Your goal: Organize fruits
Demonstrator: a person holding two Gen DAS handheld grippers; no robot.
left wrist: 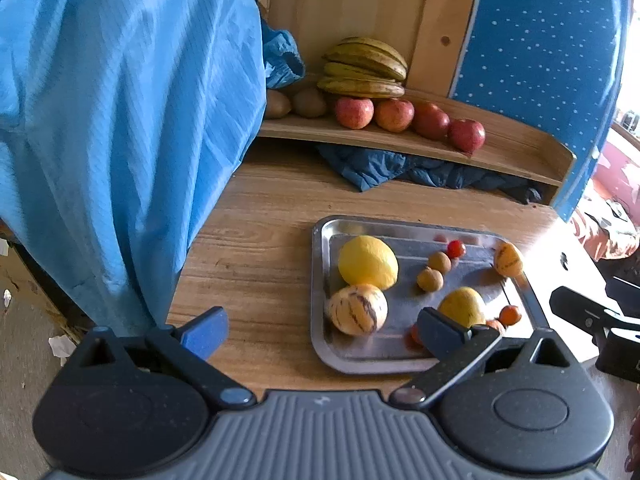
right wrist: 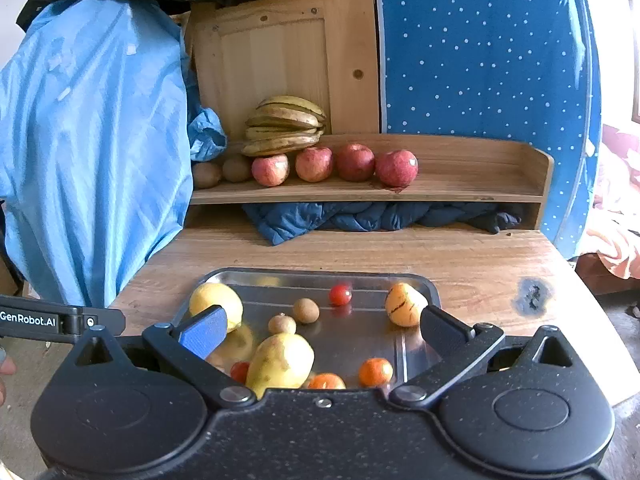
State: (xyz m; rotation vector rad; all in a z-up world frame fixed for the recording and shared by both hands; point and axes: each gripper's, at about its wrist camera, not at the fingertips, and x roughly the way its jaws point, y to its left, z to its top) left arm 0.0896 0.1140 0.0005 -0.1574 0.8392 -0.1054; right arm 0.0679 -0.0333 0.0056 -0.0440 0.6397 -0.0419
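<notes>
A steel tray (left wrist: 320, 272) (right wrist: 428, 286) on the wooden table holds loose fruit: a lemon (left wrist: 367, 262) (right wrist: 214, 298), two striped pepino melons (left wrist: 356, 309) (left wrist: 507, 259) (right wrist: 404, 305), a yellow mango (left wrist: 462, 306) (right wrist: 280, 362), two longans (left wrist: 430, 280) (right wrist: 306, 310), cherry tomatoes (left wrist: 456, 248) (right wrist: 340, 294) and small oranges (left wrist: 510, 315) (right wrist: 375, 372). My left gripper (left wrist: 324, 334) is open over the tray's near left corner. My right gripper (right wrist: 320, 330) is open above the tray's near side, nothing between its fingers.
A wooden shelf (left wrist: 520, 152) (right wrist: 480, 184) behind carries bananas (left wrist: 366, 66) (right wrist: 286, 126), several apples (left wrist: 394, 115) (right wrist: 354, 162) and kiwis (left wrist: 308, 102) (right wrist: 236, 168). Blue cloth (left wrist: 400, 168) lies under it. A blue coat (left wrist: 120, 120) (right wrist: 92, 152) hangs at left. The right gripper's body (left wrist: 600, 320) is at right.
</notes>
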